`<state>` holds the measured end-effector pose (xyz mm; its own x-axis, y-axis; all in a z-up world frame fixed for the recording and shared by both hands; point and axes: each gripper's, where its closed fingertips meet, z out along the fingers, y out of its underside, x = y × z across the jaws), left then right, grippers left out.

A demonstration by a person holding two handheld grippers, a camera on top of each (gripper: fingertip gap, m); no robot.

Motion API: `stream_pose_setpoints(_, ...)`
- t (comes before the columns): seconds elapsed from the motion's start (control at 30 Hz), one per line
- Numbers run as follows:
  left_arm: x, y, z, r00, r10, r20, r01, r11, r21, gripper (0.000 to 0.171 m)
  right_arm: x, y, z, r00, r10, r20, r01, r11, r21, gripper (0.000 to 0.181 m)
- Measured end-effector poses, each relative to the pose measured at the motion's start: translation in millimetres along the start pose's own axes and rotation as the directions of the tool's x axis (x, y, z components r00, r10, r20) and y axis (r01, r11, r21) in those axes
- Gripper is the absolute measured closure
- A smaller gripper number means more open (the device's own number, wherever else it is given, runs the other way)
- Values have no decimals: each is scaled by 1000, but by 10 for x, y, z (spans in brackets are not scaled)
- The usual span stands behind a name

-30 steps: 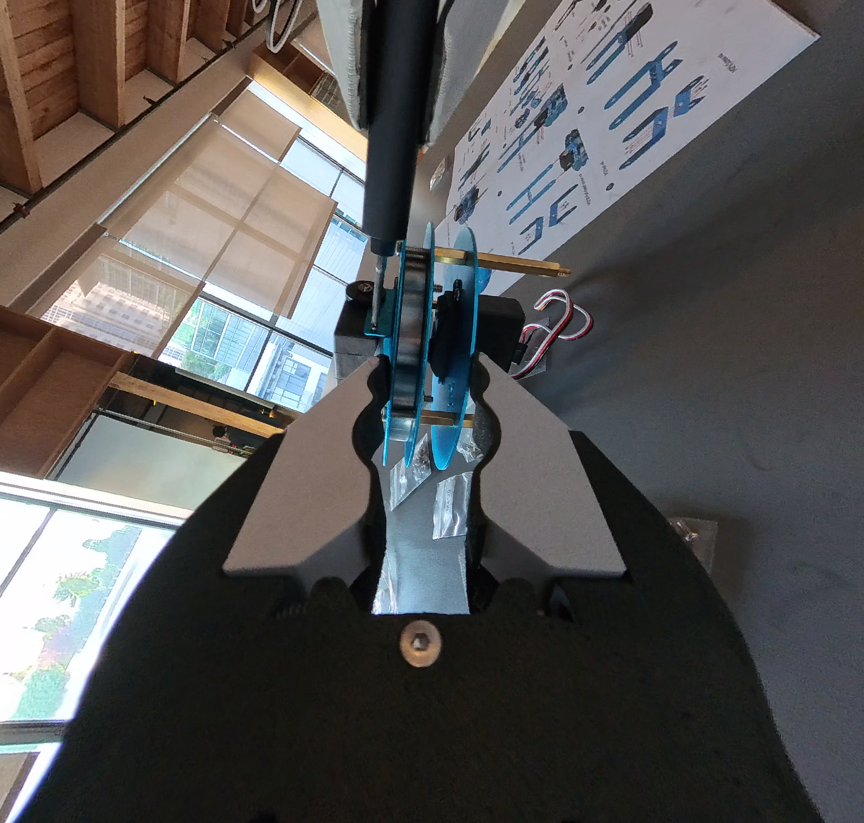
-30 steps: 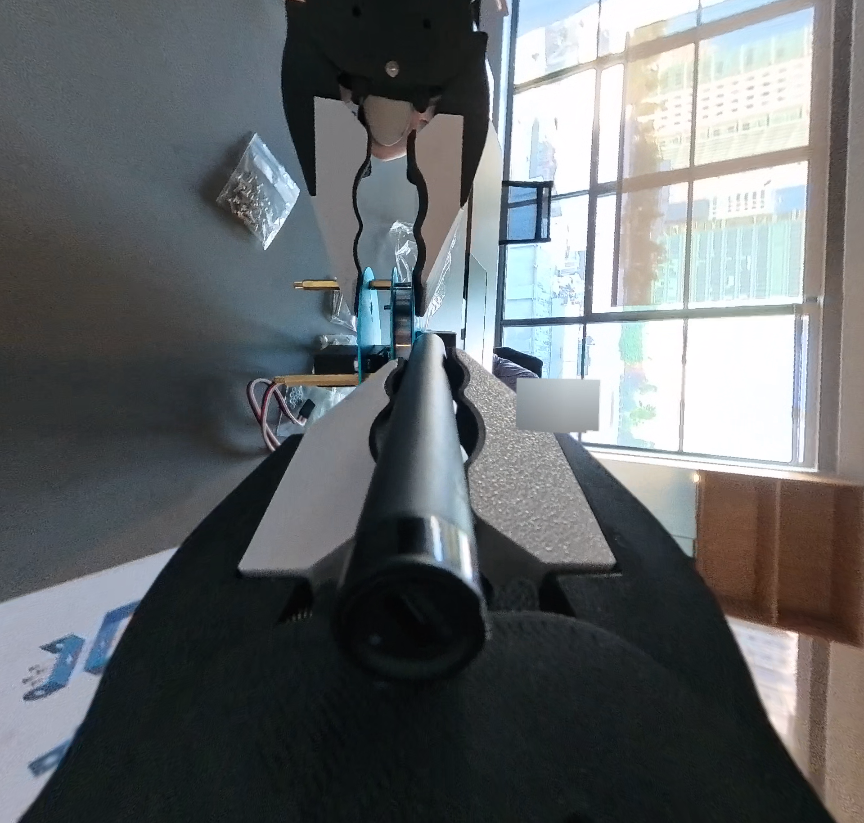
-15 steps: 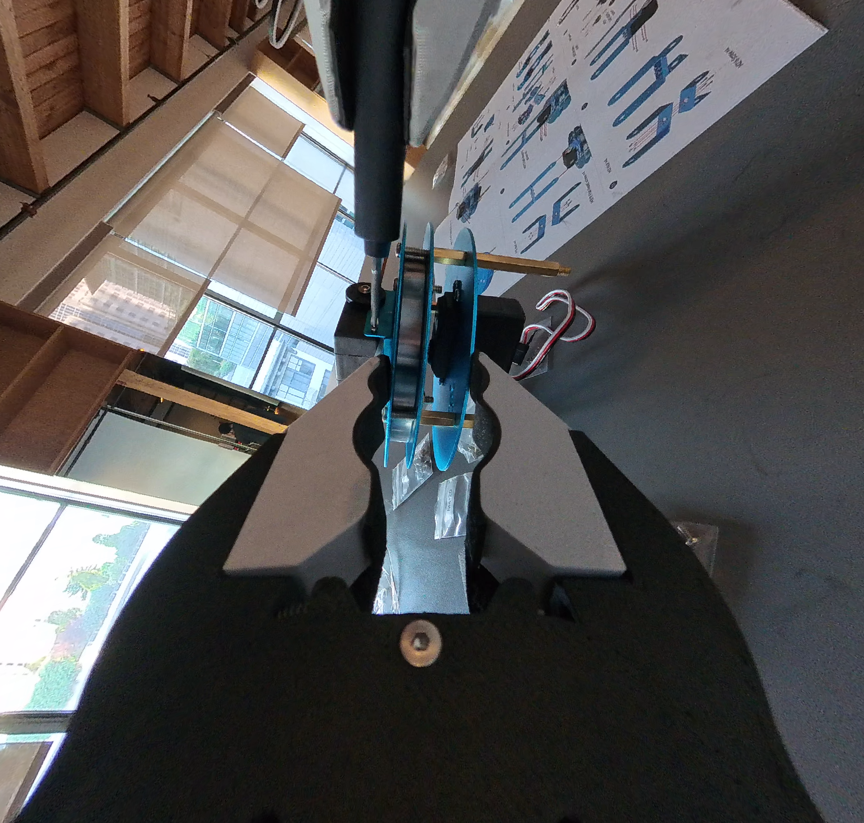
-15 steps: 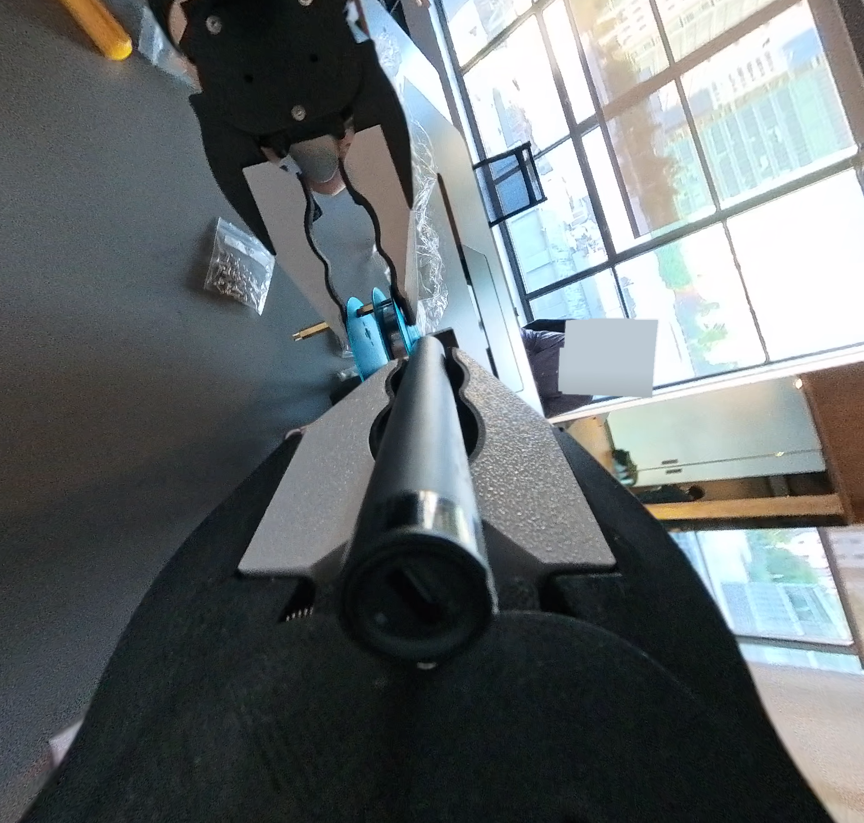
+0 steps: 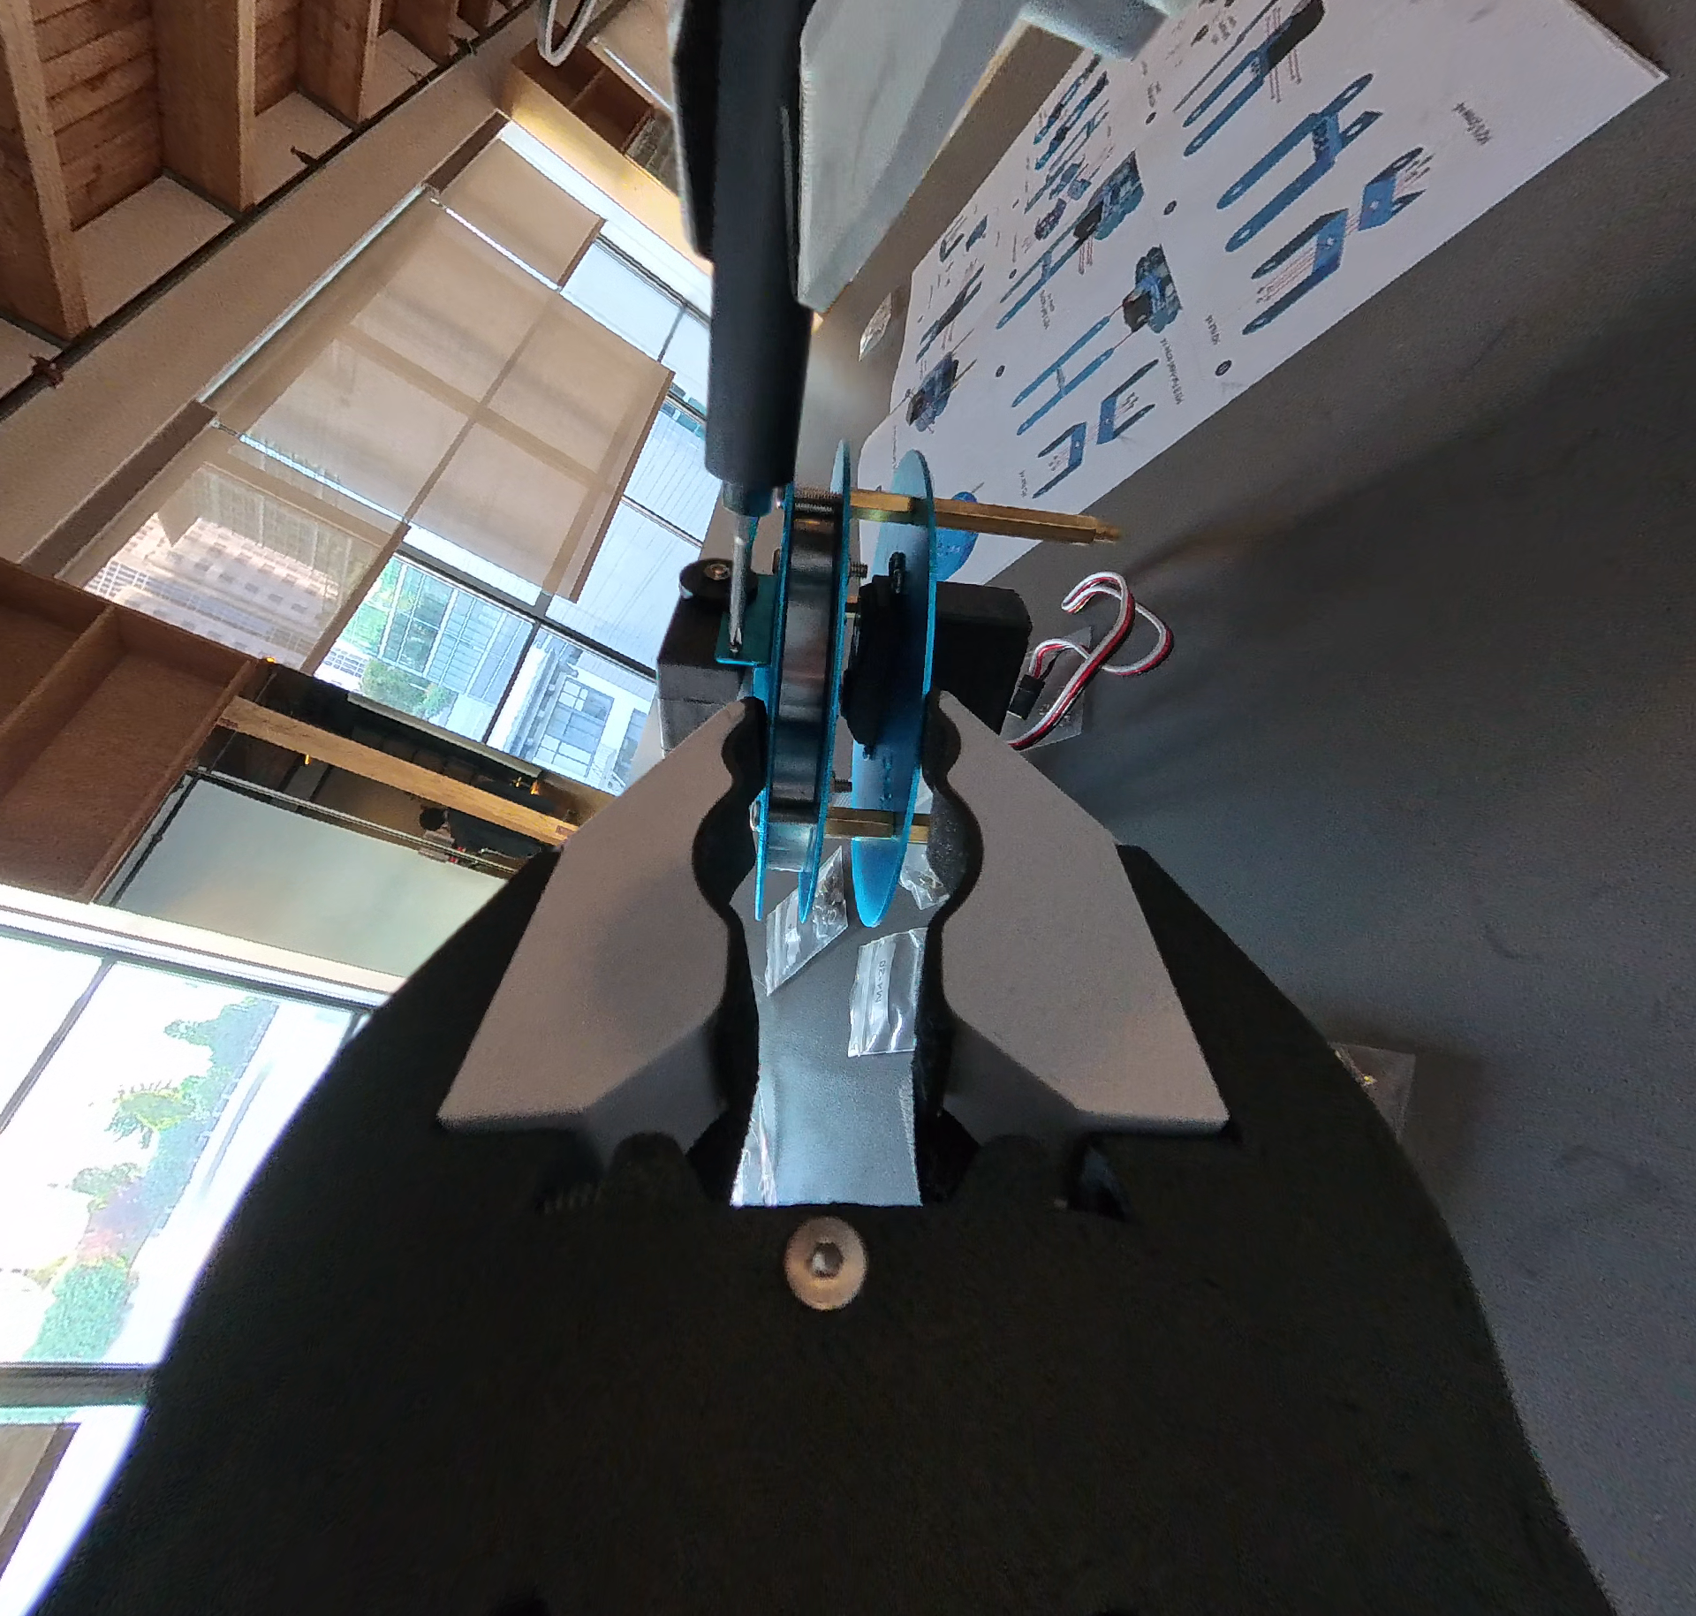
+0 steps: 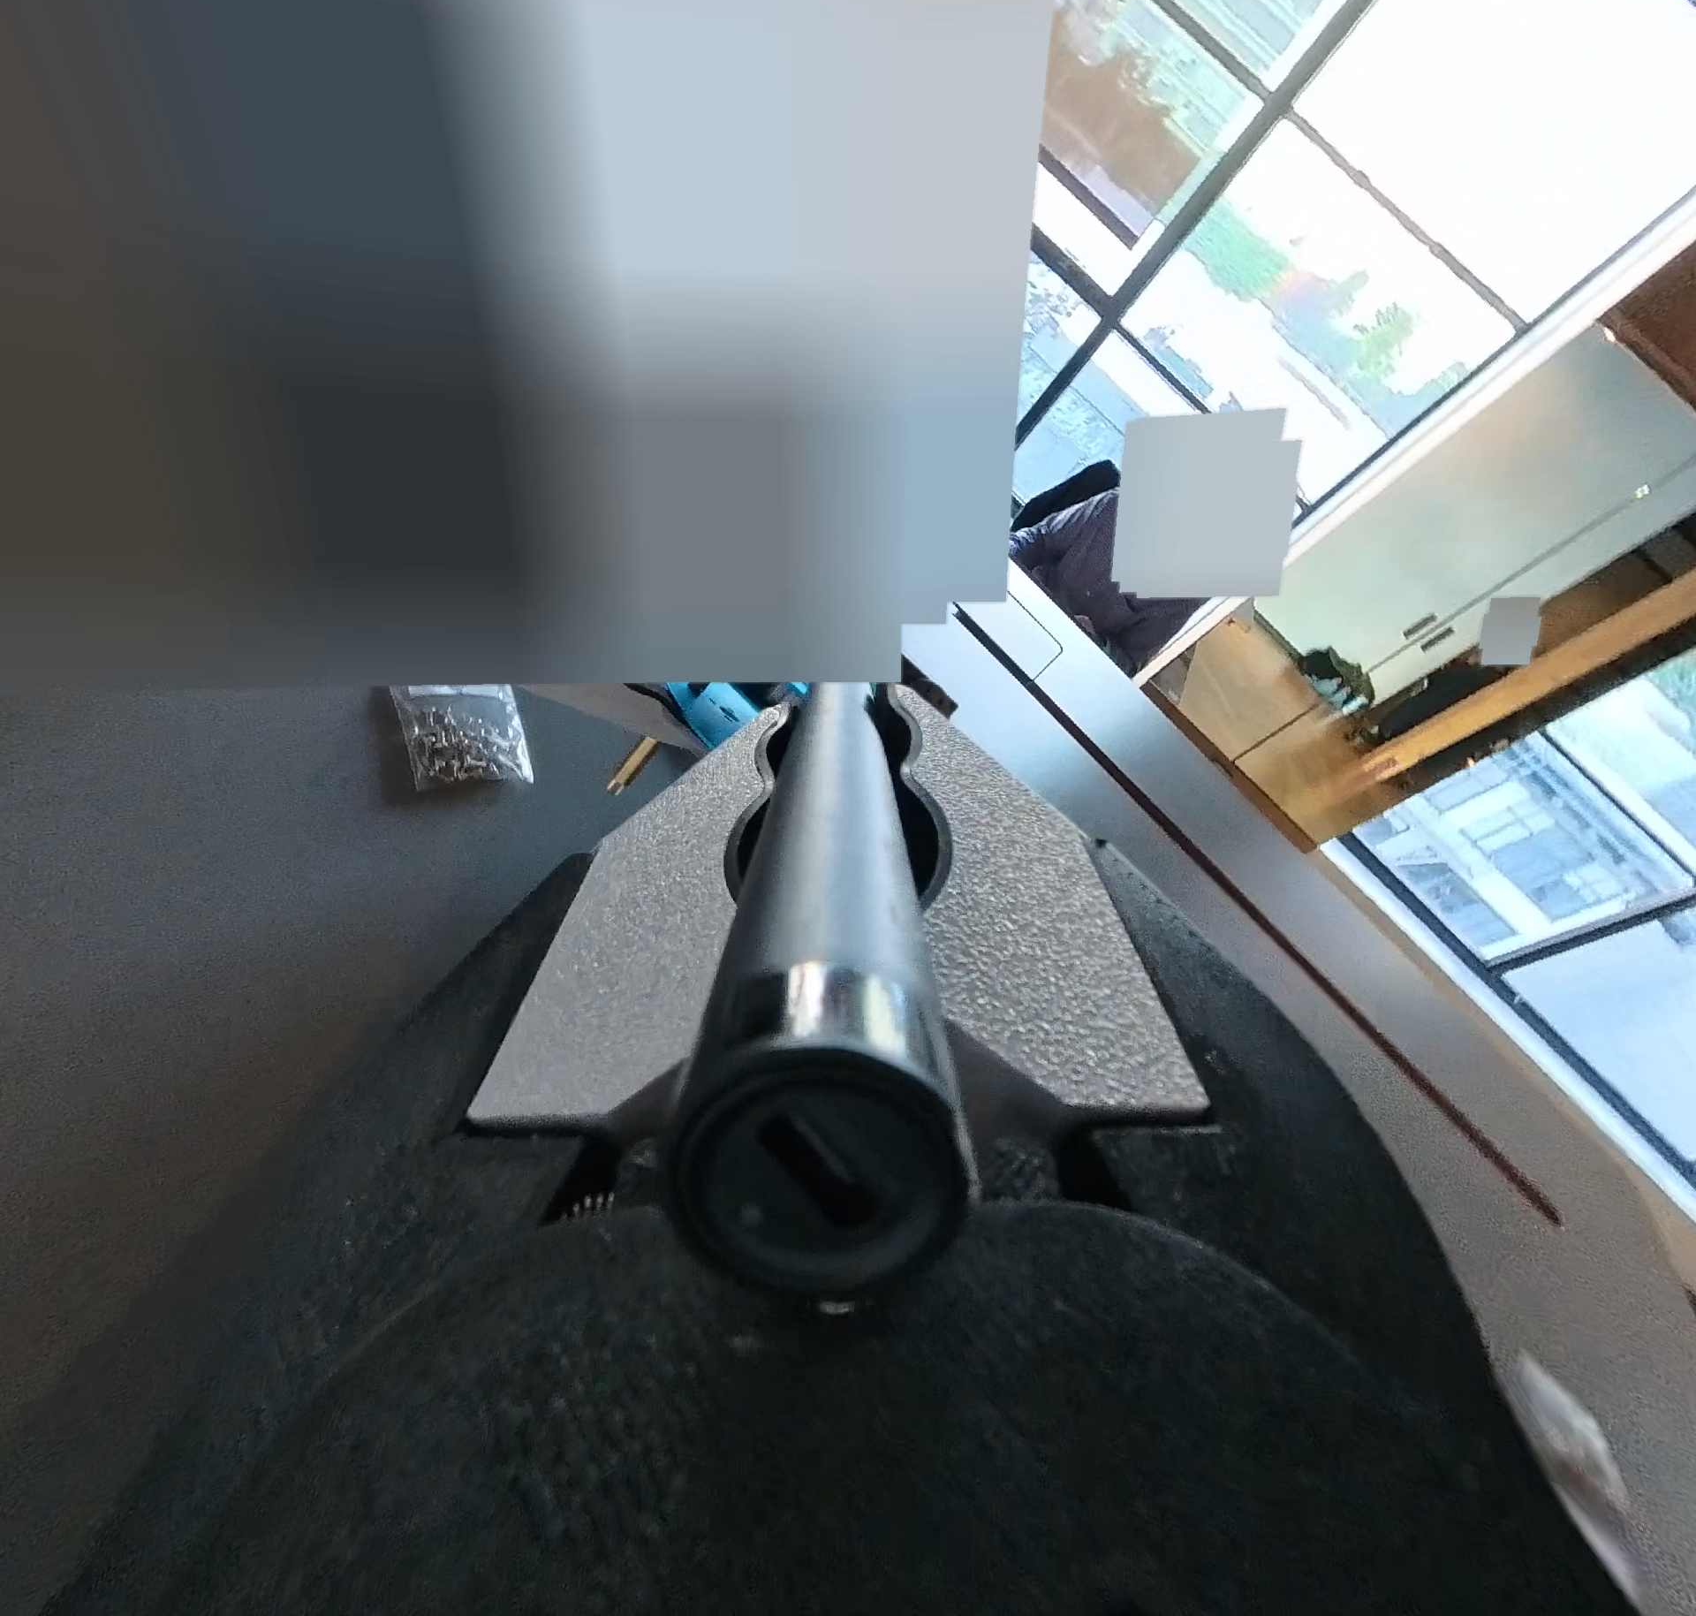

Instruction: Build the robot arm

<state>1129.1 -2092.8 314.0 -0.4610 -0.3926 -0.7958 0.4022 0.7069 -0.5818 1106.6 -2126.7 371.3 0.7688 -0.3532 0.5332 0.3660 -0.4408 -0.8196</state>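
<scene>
Clamping the blue disc assembly (image 5: 826, 700) steady, left gripper (image 5: 840, 746) presents a screw to right gripper's (image 6: 831, 746) clenched screwdriver (image 6: 826, 883).

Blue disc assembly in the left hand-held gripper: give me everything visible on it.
The blue disc assembly is held edge-on between the fingers of the left hand-held gripper, which is shut on it. It has thin translucent blue discs, apparently plastic, joined by brass spacers, one of which sticks out to the right. A dark metal ring sits between the discs, with black motor blocks on both sides and red, white and black wires trailing to the right. The screwdriver in the right hand-held gripper has its tip at a small blue bracket on the left face.
</scene>
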Motion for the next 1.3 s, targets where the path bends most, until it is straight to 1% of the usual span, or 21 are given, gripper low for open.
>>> stream_pose_setpoints(0.1,-6,0,5,1000,-5,2,5,1000,-1,139,16,13,2,992,123,-37,-122,992,5,164)
stream_pose_setpoints(0.2,-10,0,11,1000,-8,6,8,1000,-6,139,31,46,-4,967,246,-73,-245,969,18,165)
stream_pose_setpoints(0.33,-12,-6,23,1000,-10,13,10,1000,-13,139,32,72,-14,911,391,-130,-389,920,44,164)
stream_pose_setpoints(0.47,-10,-11,27,1000,-5,16,6,1000,-20,139,31,80,-21,831,528,-176,-525,848,68,164)
stream_pose_setpoints(0.6,-5,-12,24,1000,13,23,-13,1000,-22,139,19,90,-27,781,591,-199,-595,802,50,165)
stream_pose_setpoints(0.7,8,-25,29,999,27,32,-26,999,-28,139,31,106,-46,726,658,-199,-663,747,54,165)
stream_pose_setpoints(0.8,19,-40,40,998,47,42,-45,998,-41,139,28,129,-70,657,723,-212,-724,684,88,165)
stream_pose_setpoints(0.87,24,-46,44,997,56,45,-54,998,-45,139,17,140,-81,627,746,-225,-744,659,112,165)
stream_pose_setpoints(0.93,30,-51,43,996,71,51,-69,997,-46,140,13,154,-89,573,790,-219,-783,607,138,165)
stream_pose_setpoints(1.03,51,-60,39,993,101,60,-98,994,-43,140,25,193,-117,468,863,-192,-853,498,156,165)
stream_pose_setpoints(1.17,102,-75,47,983,168,71,-165,985,-56,139,34,271,-177,289,944,-156,-929,316,194,164)
stream_pose_setpoints(1.2,114,-73,49,980,186,73,-182,981,-60,139,29,286,-187,260,954,-152,-936,288,205,164)
stream_pose_setpoints(1.23,124,-69,50,978,198,72,-193,979,-62,139,20,296,-194,250,956,-151,-937,279,209,165)
stream_pose_setpoints(1.27,132,-66,47,976,207,70,-203,977,-61,139,9,297,-199,267,951,-157,-933,296,206,165)
stream_pose_setpoints(1.3,144,-68,41,974,218,66,-215,975,-56,139,2,288,-209,298,940,-166,-923,329,202,165)
